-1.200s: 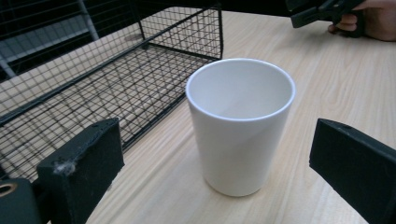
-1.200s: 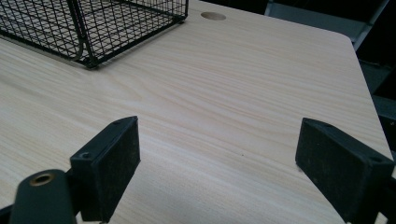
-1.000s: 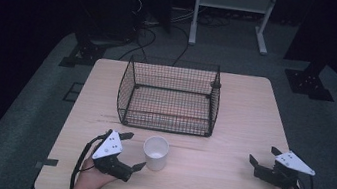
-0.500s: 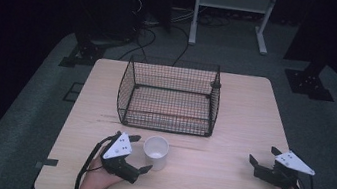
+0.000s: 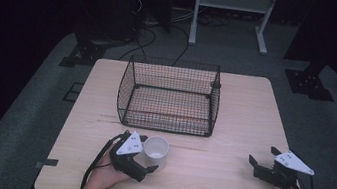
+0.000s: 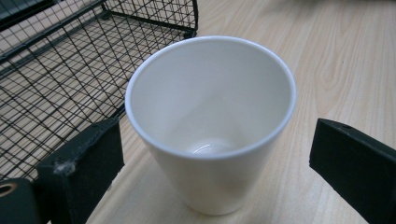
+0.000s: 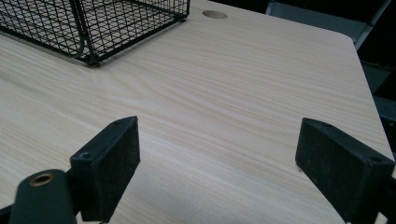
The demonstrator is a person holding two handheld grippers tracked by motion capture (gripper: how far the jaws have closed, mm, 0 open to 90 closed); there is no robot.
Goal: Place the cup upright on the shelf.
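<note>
Jaws of the left gripper (image 6: 215,154) stand spread on either side of a white cup (image 6: 212,121), with a gap visible at each pad, so they bracket it without clamping. The cup sits upright and empty on the light wooden worktop (image 7: 243,93), just in front of the black wire basket (image 5: 168,97); its base is cut off at the bottom edge of the left gripper view. In the high view the left gripper (image 5: 149,158) partly covers the cup's near side. The right gripper (image 7: 229,163) hovers well apart near the worktop's right front corner, its jaws wide open over bare wood. In the high view the right gripper (image 5: 260,161) is held by a hand cut off at the picture's lower edge.
</note>
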